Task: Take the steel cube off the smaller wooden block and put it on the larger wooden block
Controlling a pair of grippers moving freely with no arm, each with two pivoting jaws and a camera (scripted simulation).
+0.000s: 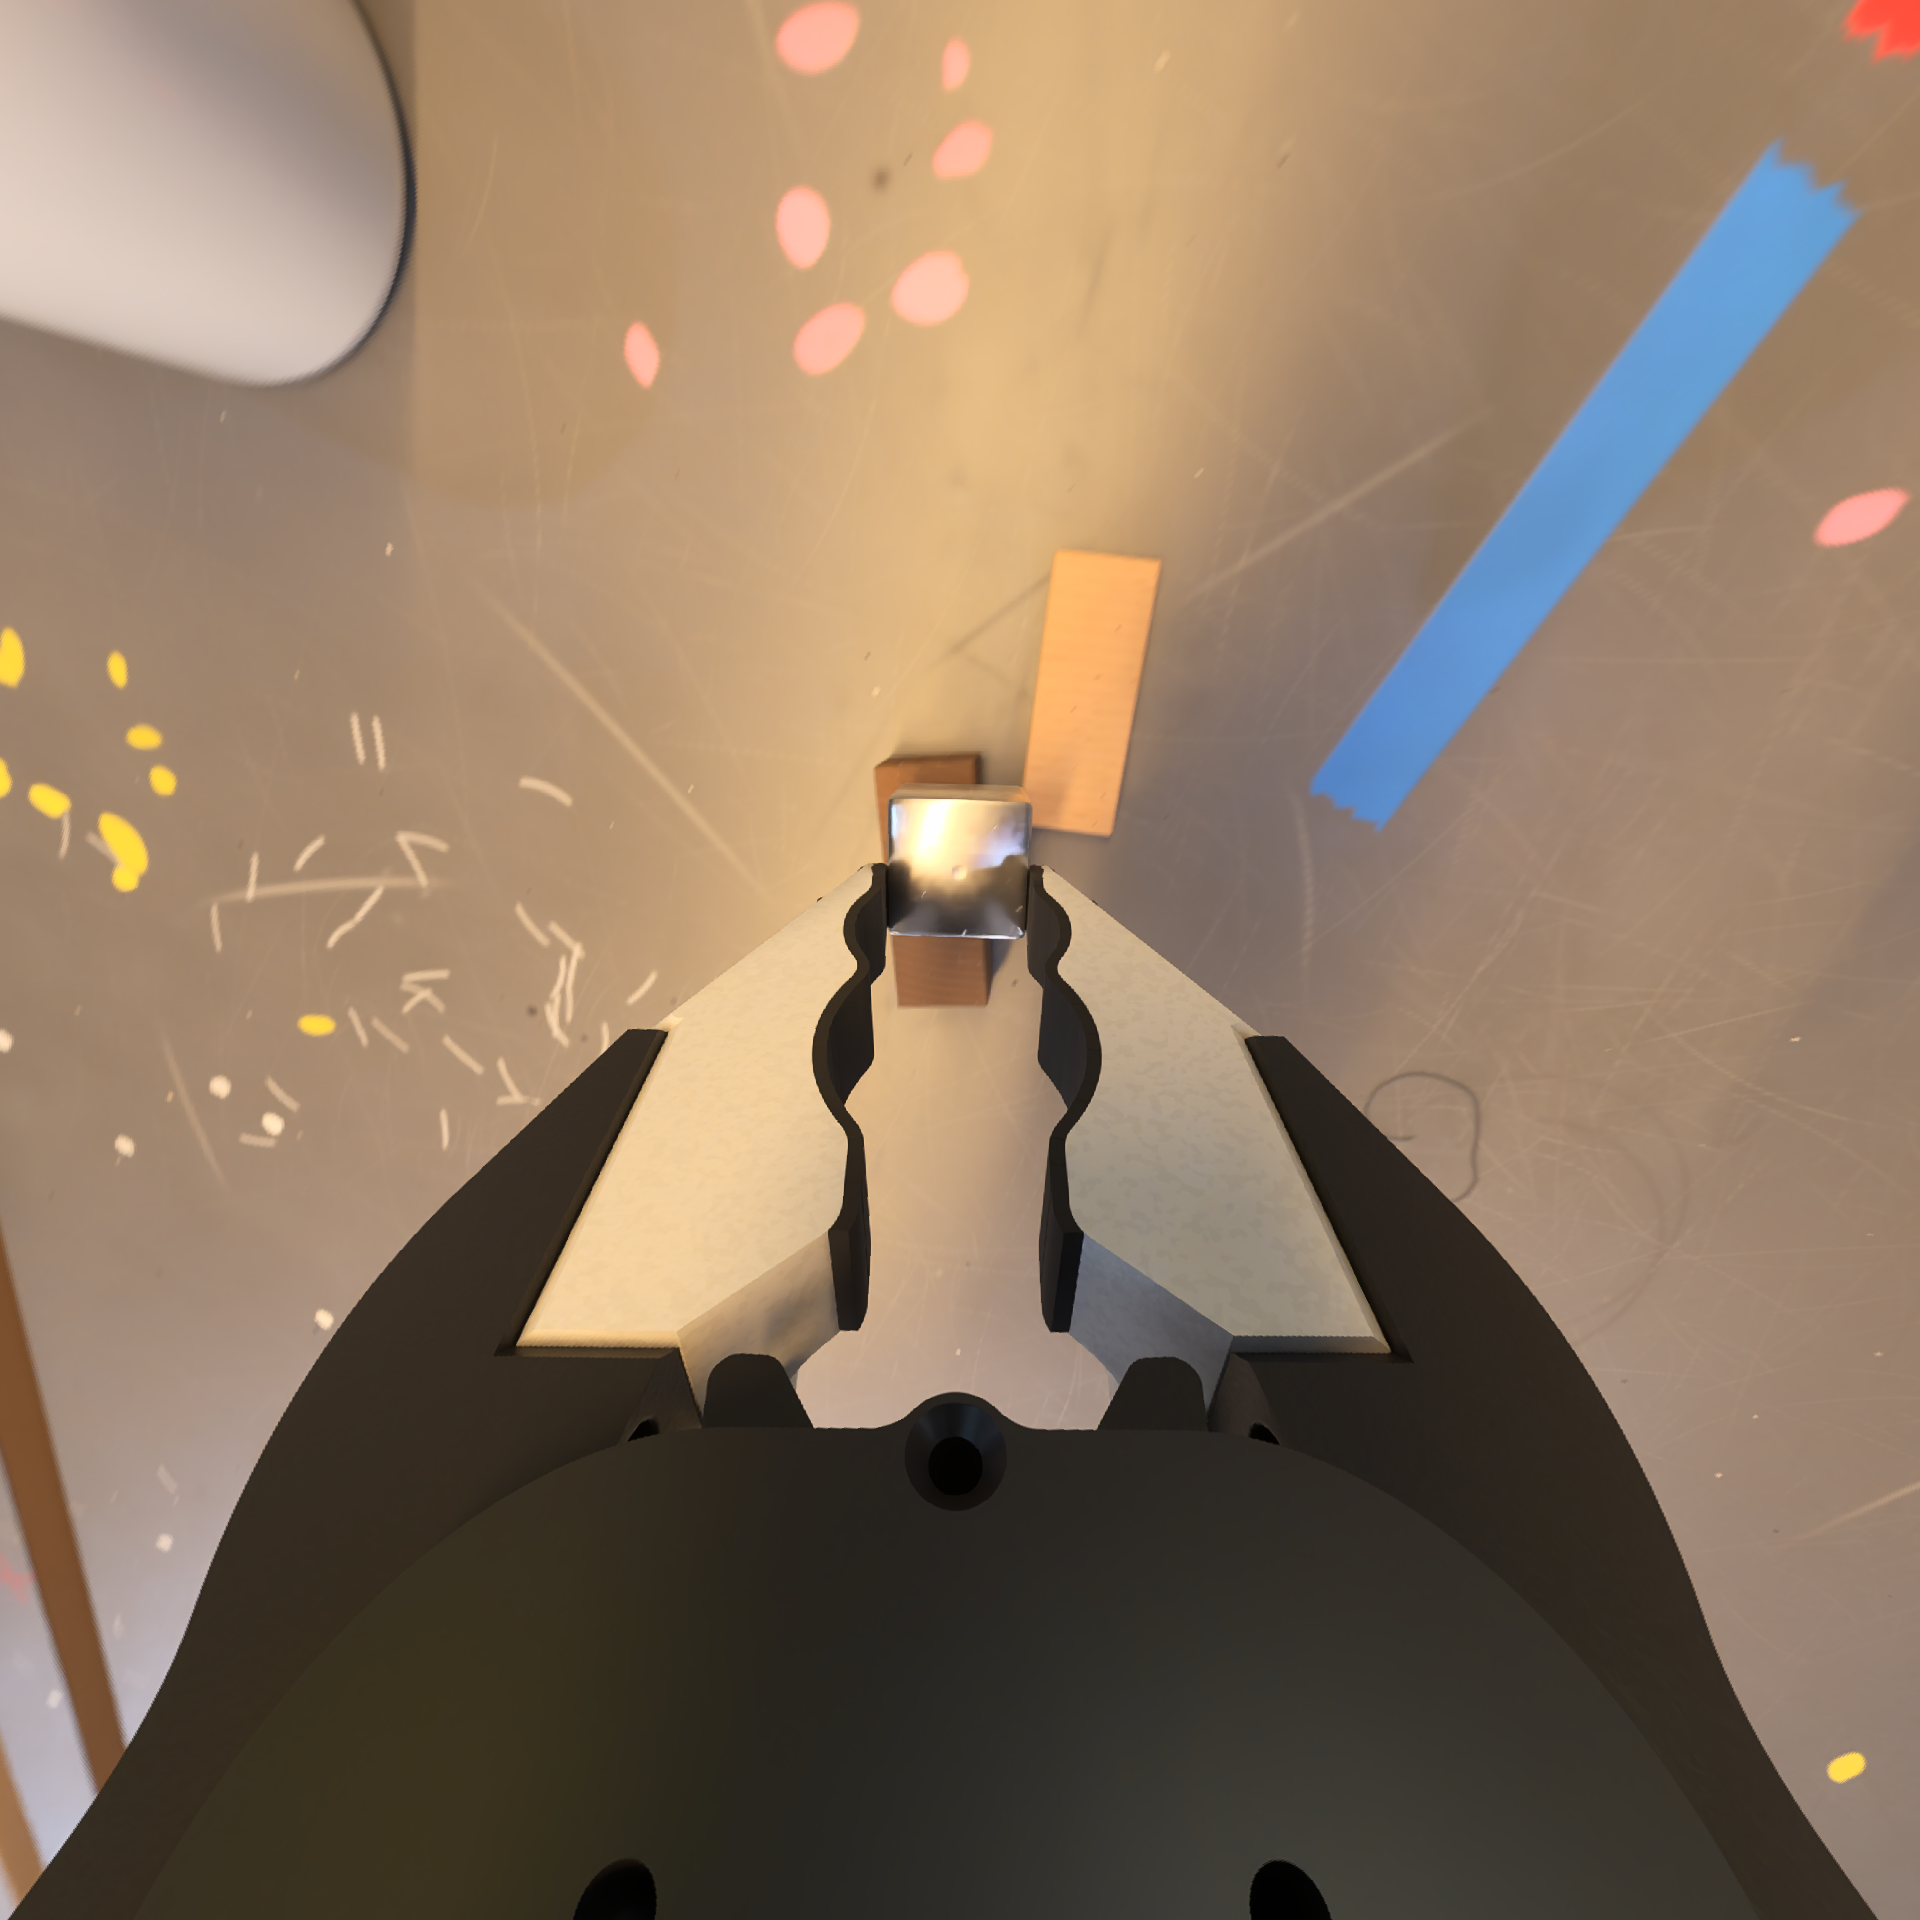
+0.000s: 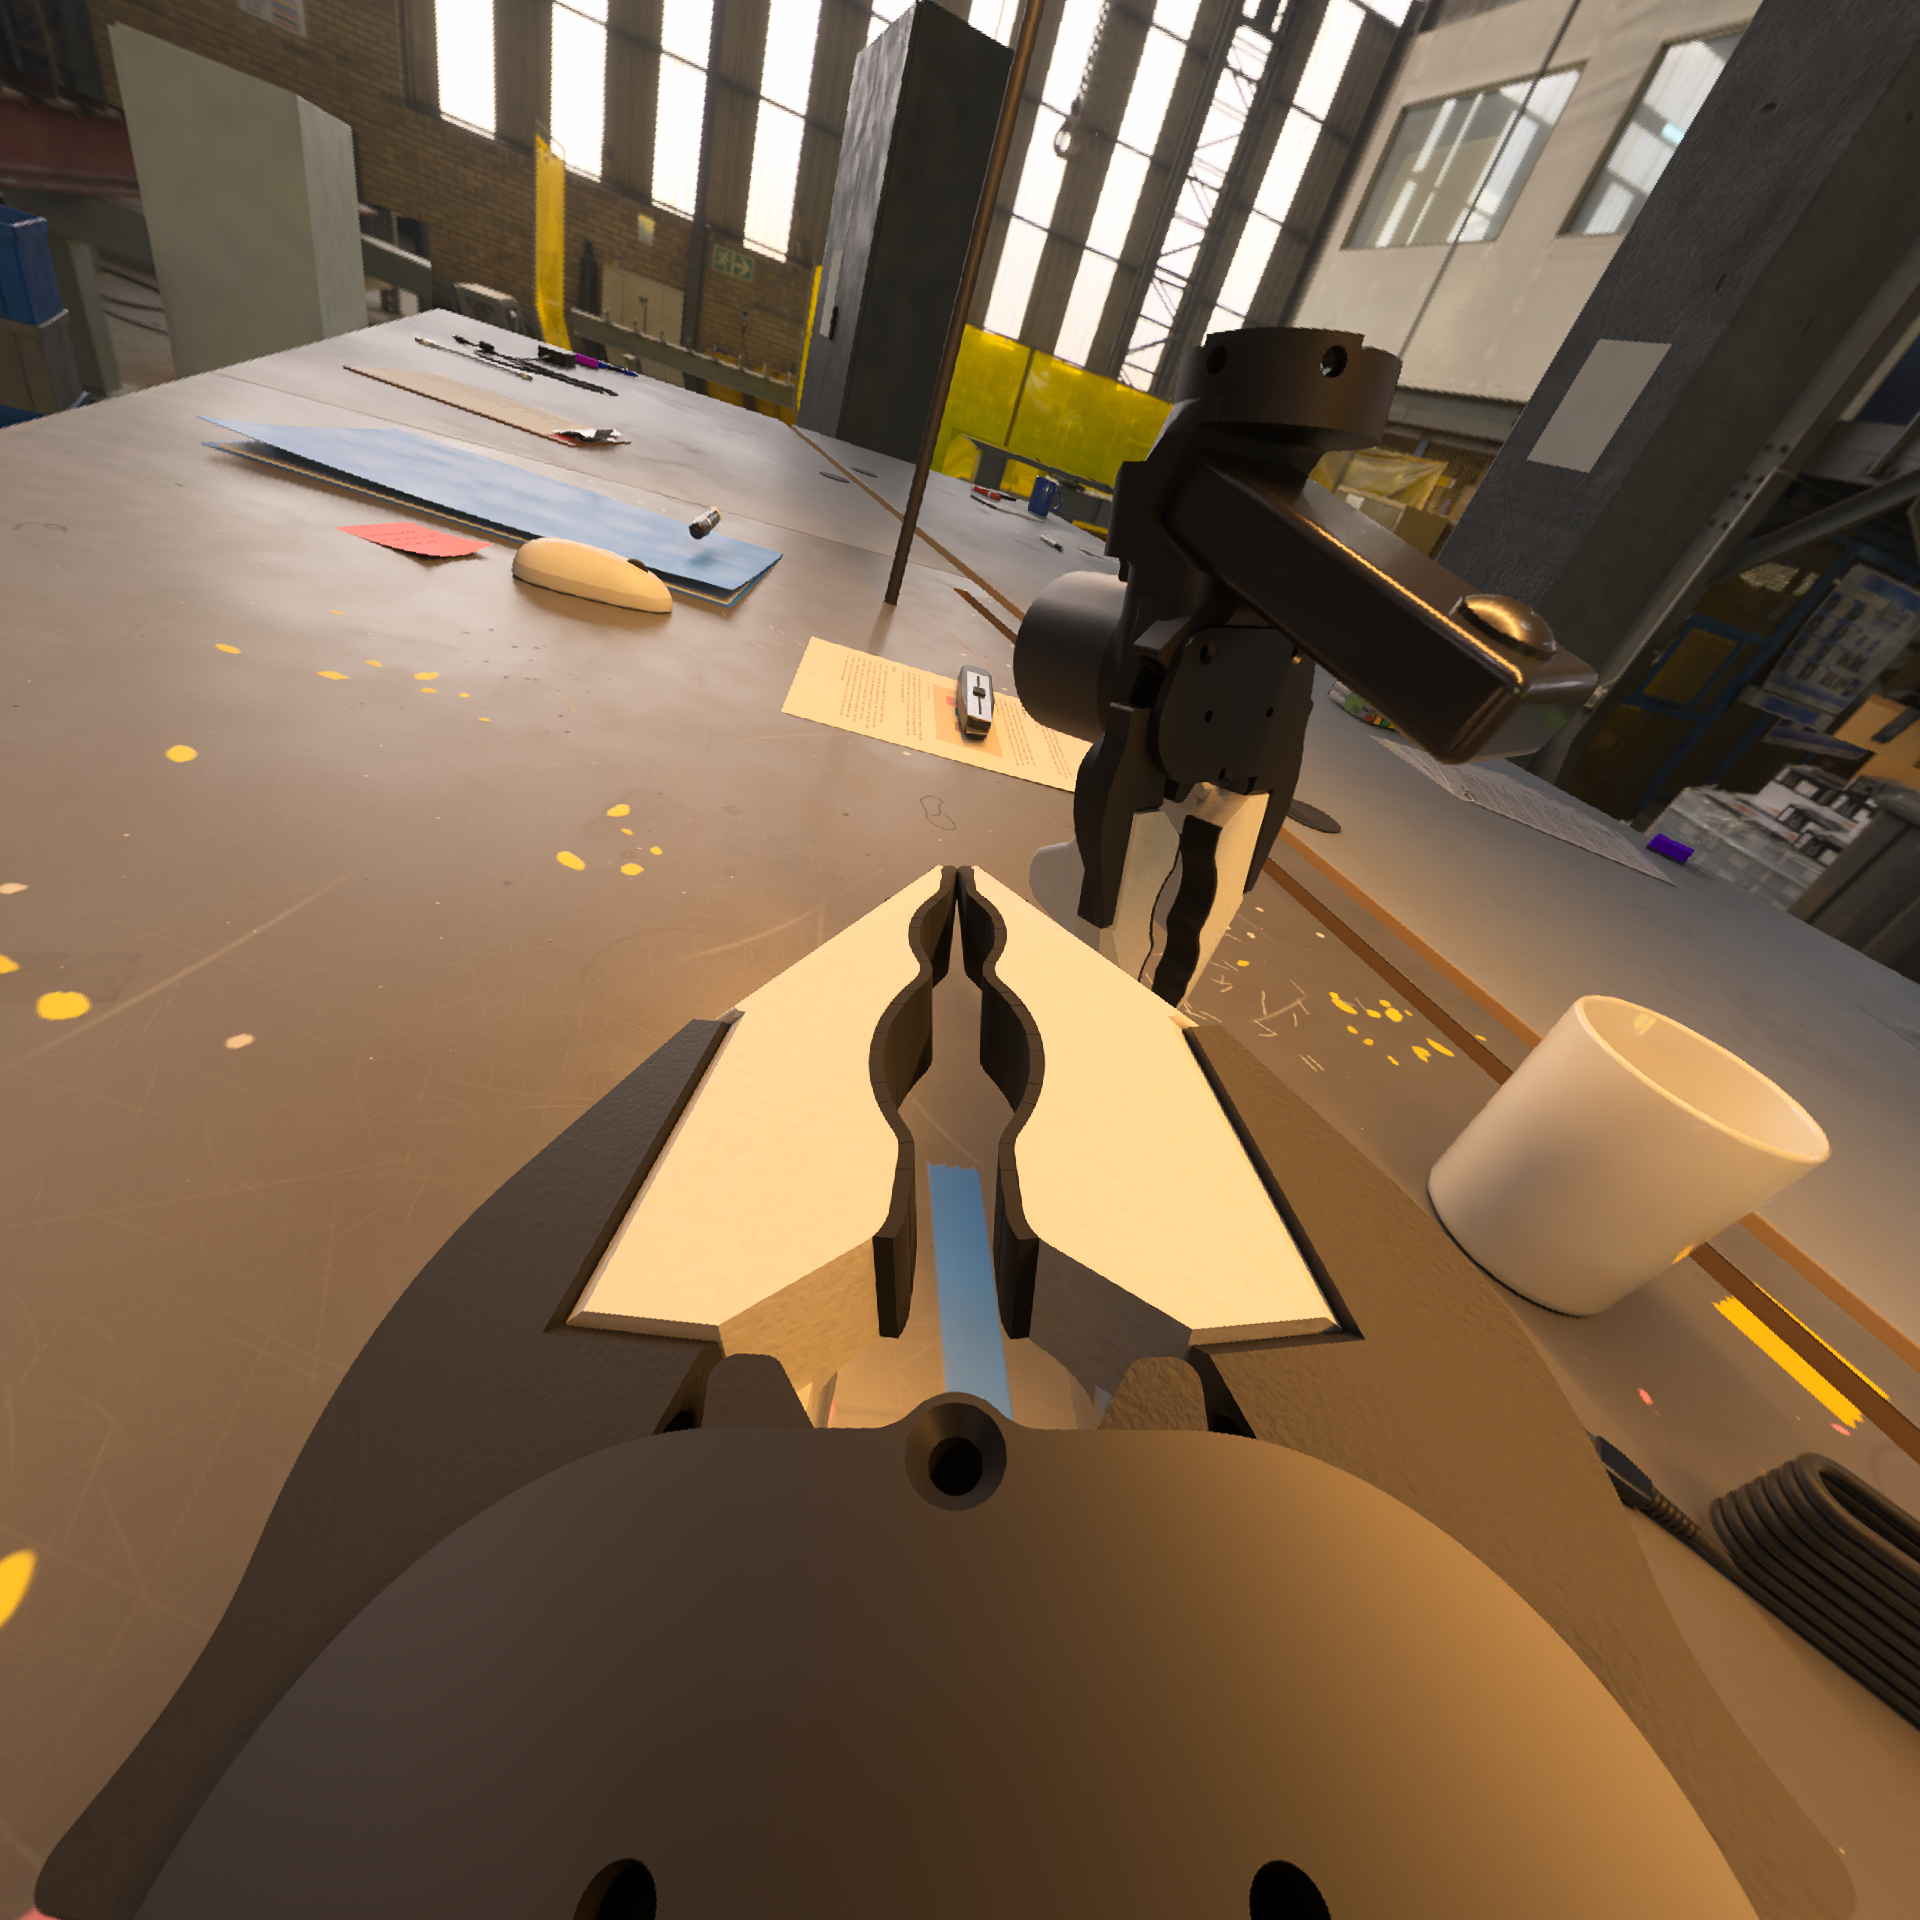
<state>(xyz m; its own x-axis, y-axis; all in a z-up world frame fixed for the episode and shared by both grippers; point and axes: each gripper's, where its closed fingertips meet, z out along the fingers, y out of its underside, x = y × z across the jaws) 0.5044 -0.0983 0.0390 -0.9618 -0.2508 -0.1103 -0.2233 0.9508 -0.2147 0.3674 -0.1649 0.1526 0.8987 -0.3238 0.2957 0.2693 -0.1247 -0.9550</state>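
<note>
a factory hall or industrial workshop: tall barred windows [image 2: 1122, 208] rise behind a dark steel column [image 2: 904, 218], with brick wall left of that column and yellow screens [image 2: 1029, 405] at its foot. in front of the column stretches a scratched, paint-flecked grey workbench [image 2: 312, 831] carrying blue sheet [image 2: 488, 483] and scattered tools.

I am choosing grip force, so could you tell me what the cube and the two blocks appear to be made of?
Cube: polished metal, by its mirror glare. Smaller block: darker brown wood, matte. Larger block: pale wood, apparently unfinished, faintly grained.
</note>
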